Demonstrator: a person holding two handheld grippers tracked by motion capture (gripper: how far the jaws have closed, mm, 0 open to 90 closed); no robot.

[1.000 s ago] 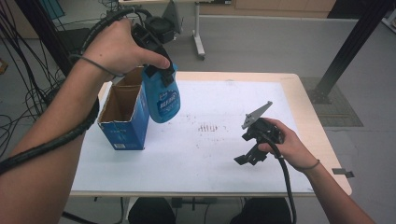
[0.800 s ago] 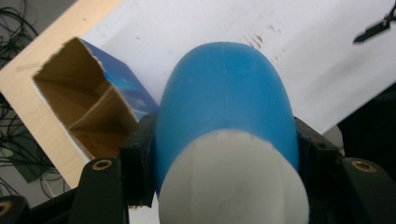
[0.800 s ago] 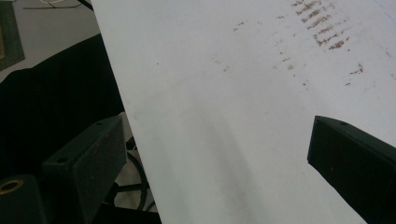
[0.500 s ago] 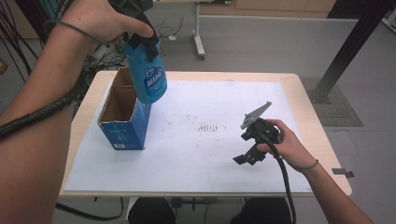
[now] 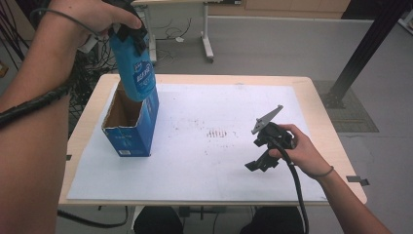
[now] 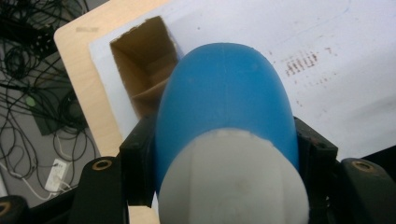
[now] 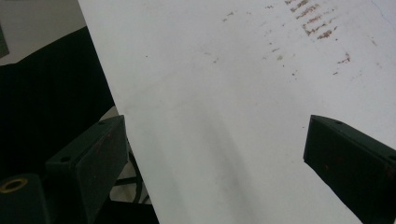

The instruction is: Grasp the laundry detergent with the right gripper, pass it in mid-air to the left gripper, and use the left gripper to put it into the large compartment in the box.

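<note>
A blue bottle (image 5: 135,68) with a white cap end hangs bottom-down above the open top of a blue cardboard box (image 5: 127,134) at the table's left. My left gripper (image 5: 127,33) is shut on the bottle near its upper end. In the left gripper view the bottle (image 6: 224,98) sits between the two black jaws, with the box's open brown inside (image 6: 147,70) beyond it. My right gripper (image 5: 256,165) rests low over the white sheet at the right, held in a hand, jaws wide apart and empty (image 7: 215,154).
A white sheet (image 5: 214,161) with faint brown marks covers most of the wooden table (image 5: 336,146). Cables lie on the floor to the left. A black post (image 5: 360,53) and a desk leg (image 5: 207,34) stand beyond the table.
The left gripper has lifted the blue bottle up and away toward the far left, so it now hangs higher above the box. The right gripper has stayed where it was.
</note>
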